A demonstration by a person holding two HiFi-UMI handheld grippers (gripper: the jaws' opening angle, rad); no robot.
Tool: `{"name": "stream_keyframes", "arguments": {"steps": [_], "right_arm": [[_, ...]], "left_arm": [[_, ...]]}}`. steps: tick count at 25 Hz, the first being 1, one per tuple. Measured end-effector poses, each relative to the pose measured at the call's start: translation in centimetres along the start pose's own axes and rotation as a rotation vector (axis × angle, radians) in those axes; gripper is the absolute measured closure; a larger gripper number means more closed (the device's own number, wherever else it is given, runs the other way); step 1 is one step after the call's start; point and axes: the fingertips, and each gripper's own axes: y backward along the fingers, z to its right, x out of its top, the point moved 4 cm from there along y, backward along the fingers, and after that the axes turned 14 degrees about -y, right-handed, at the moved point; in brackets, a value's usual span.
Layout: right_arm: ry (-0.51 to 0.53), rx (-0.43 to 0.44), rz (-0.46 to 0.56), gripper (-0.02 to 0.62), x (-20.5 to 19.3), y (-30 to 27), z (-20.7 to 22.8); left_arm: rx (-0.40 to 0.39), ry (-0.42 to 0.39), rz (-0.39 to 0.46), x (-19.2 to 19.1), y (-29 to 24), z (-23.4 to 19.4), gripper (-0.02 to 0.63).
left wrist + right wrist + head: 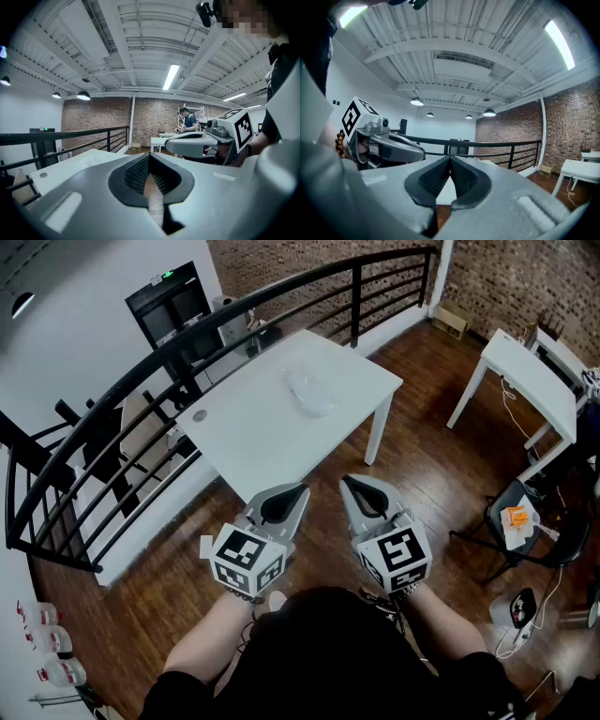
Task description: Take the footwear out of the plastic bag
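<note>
- Across the room: wood floor (441, 474), bounded on the far side by a black railing (281, 292).
- Table (244, 437): white, standing just inside the railing and ahead of the person. It carries the bag and, at its left corner, a small round item (199, 415) too small to identify.
- Second table (525, 371): white, well apart to the right. Judged to have no part in the task.
- Left gripper (298, 493): held low in front of the person, short of the table's near edge and pointing toward it. Well apart from the bag.
- Right gripper (349, 486): just beside the left one, same attitude, likewise well apart from the bag.
- Bag (311, 390): clear plastic, lying toward the far right part of the table, with pale contents. The footwear cannot be made out inside it, and whether the mouth is open cannot be told.
- Fingers, left (133, 176): fully closed, tips meeting, nothing between them.
- Fingers, right (431, 180): fully closed, tips meeting, nothing held.
- Progress, as judged: no step done. The bag lies untouched and the footwear is not out.
- Remaining:
  - approach the table and open the fingers;
  - hold the bag with one gripper;
  - find its mouth and draw the footwear out with the other gripper.
</note>
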Motion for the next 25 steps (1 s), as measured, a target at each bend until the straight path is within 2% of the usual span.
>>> {"name": "stream_keyframes", "arguments": {"steps": [15,25], "right_arm": [[-0.025,0.048,-0.020,0.606,-1.0,2.0,4.4],[-0.052,0.049,-0.043,0.606,-1.5,-1.0,5.4]], "left_arm": [[0.057,0.005,-0.031,0.5,-3.1,2.5,0.594],[0.055,0.019,-0.059,-0.6,-4.4,-0.5,0.594]]}}
